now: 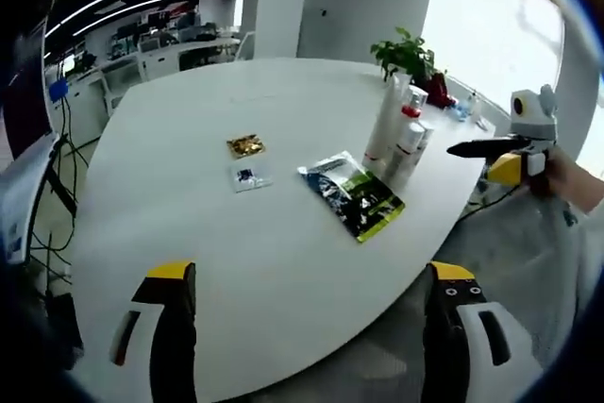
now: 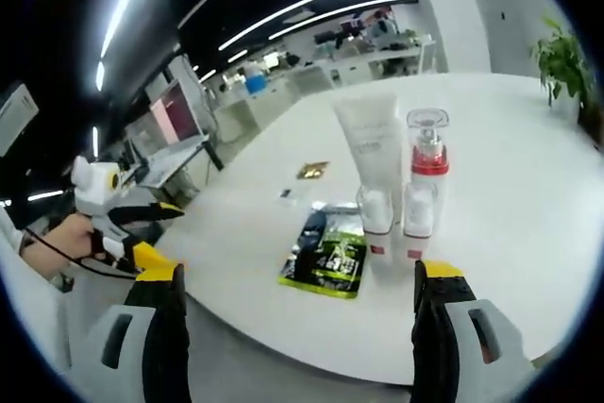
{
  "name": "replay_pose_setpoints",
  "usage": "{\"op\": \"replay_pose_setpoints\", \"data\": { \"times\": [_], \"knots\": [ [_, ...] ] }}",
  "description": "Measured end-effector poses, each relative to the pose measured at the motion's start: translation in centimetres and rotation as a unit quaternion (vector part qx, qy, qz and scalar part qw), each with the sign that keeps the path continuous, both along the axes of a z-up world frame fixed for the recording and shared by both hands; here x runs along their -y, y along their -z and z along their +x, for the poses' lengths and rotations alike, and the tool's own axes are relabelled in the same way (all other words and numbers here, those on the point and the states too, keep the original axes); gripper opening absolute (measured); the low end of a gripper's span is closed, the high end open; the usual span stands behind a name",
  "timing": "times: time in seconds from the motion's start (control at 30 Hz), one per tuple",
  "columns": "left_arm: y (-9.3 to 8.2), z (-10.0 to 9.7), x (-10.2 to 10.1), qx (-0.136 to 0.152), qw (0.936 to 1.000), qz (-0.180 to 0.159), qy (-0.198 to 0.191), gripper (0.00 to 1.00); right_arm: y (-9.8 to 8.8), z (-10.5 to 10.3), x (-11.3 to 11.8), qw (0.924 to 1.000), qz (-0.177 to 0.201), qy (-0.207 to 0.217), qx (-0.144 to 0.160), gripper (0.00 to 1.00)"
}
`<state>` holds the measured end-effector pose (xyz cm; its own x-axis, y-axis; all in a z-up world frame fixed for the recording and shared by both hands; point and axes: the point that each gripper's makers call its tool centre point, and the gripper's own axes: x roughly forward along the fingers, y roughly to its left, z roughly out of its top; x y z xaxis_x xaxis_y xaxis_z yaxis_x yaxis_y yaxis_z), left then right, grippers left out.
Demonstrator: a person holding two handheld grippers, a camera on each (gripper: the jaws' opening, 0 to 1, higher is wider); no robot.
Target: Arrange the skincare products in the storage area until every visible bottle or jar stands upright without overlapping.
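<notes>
Several skincare items stand upright in a tight cluster near the table's edge. They are a tall white tube (image 2: 370, 143), a clear pump bottle with a red band (image 2: 427, 153) and two small white bottles with red bases (image 2: 376, 219) (image 2: 417, 219). In the left gripper view the same cluster (image 1: 401, 134) is at the table's right side. My left gripper (image 1: 311, 276) is open over the near edge, holding nothing. My right gripper (image 2: 299, 276) is open just short of the small bottles. Both stay apart from the products.
A green-and-black packet (image 1: 354, 197) lies flat beside the bottles, with a gold sachet (image 1: 245, 145) and a small white sachet (image 1: 250, 176) further in on the white round table (image 1: 189, 233). A potted plant (image 1: 406, 52) stands behind the cluster. Desks and monitors lie beyond.
</notes>
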<state>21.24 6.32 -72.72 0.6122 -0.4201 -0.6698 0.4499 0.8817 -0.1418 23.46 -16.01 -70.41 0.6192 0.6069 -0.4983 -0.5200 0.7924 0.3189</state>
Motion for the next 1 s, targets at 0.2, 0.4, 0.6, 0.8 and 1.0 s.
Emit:
{"op": "replay_pose_setpoints", "data": {
  "times": [0.2, 0.4, 0.6, 0.8, 1.0],
  "knots": [
    [-0.1, -1.4, -1.2, -0.003, 0.9999, 0.005, -0.011, 0.99, -0.2, 0.2, 0.1, 1.0000, 0.003, 0.005, 0.006, 0.99],
    [0.2, -1.8, -1.4, -0.009, 0.9998, 0.011, -0.016, 0.98, -0.4, 0.2, 0.2, 0.9999, 0.001, 0.007, 0.010, 0.99],
    [0.1, -1.2, -1.2, -0.005, 0.9999, 0.007, -0.012, 0.98, -0.4, 0.2, 0.4, 0.9999, -0.003, 0.008, 0.010, 0.99],
    [0.6, -1.1, -1.2, -0.011, 0.9998, 0.008, -0.014, 0.98, -0.2, 0.2, 0.4, 0.9999, -0.002, 0.008, 0.007, 0.99],
    [0.9, -0.6, -1.3, -0.020, 0.9996, 0.010, -0.019, 0.98, -0.6, 0.2, 0.5, 0.9994, 0.028, 0.019, -0.006, 0.99]
  ]
}}
